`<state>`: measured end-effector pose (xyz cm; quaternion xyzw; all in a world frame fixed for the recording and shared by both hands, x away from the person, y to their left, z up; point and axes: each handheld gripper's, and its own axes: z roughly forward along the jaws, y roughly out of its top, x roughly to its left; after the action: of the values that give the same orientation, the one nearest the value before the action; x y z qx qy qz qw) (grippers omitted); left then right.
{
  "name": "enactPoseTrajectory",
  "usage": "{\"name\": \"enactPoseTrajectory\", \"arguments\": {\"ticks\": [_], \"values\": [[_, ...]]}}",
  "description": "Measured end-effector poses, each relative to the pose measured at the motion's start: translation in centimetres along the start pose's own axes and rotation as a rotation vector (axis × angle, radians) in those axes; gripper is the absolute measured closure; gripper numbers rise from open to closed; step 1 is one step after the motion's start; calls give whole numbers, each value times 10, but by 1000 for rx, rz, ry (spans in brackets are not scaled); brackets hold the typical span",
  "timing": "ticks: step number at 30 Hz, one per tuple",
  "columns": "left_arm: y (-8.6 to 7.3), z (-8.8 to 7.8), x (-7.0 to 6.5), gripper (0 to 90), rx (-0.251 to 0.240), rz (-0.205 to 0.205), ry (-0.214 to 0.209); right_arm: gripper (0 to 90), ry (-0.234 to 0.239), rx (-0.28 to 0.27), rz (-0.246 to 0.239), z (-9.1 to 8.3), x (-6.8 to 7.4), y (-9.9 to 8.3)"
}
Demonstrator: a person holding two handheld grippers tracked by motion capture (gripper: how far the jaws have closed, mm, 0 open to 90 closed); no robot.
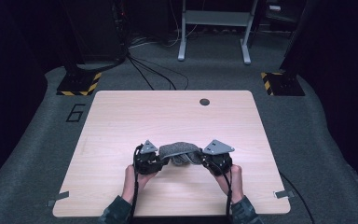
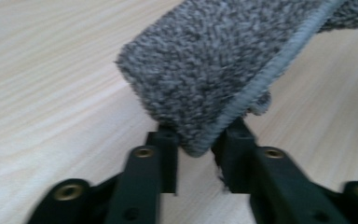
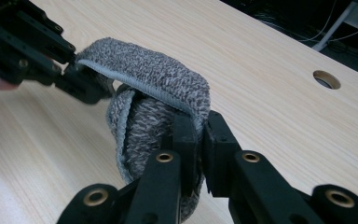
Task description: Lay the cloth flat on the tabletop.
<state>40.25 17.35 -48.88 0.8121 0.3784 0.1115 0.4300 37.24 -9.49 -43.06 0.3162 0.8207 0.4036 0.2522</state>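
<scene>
Black jaws of the right hand-held gripper (image 3: 196,135) clamp one end of a grey towel (image 3: 144,74). Opposite, the left hand-held gripper (image 2: 196,140) has a corner of it between its jaws, pinched. Between them the towel (image 1: 181,152) arches just above the desk (image 1: 121,116).

**Left gripper at corner of grey cloth**

Left gripper (image 2: 196,140) rises from the bottom edge, two black jaws with brass-coloured screws. A corner of the grey cloth (image 2: 214,60) sits between the jaw tips — fuzzy speckled pile, lighter stitched hem running up to the right. Whether the pads press on it can't be told. Cloth hangs raised over the pale wood table (image 2: 51,84), arching off the top right. Picture slightly blurred.
</scene>
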Motion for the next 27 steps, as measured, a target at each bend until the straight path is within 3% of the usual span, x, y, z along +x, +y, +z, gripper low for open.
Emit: {"name": "enactPoseTrajectory", "arguments": {"ticks": [3,8,14,15,20,27], "values": [[5,-6,3,834,-9,13,30,849,-7,5,13,-2,-5,-2],[22,-20,0,841,-12,78,87,847,-20,13,-9,-2,-9,0],[49,-47,-5,848,-71,141,137,815,-26,-1,12,-5,-14,2],[52,-51,-6,849,-86,145,139,790,-19,0,19,-5,-15,1],[58,-55,-10,849,-81,157,138,686,97,-14,146,7,-17,-13],[57,-53,-7,849,-79,142,128,627,129,83,163,29,-5,-36]]}}
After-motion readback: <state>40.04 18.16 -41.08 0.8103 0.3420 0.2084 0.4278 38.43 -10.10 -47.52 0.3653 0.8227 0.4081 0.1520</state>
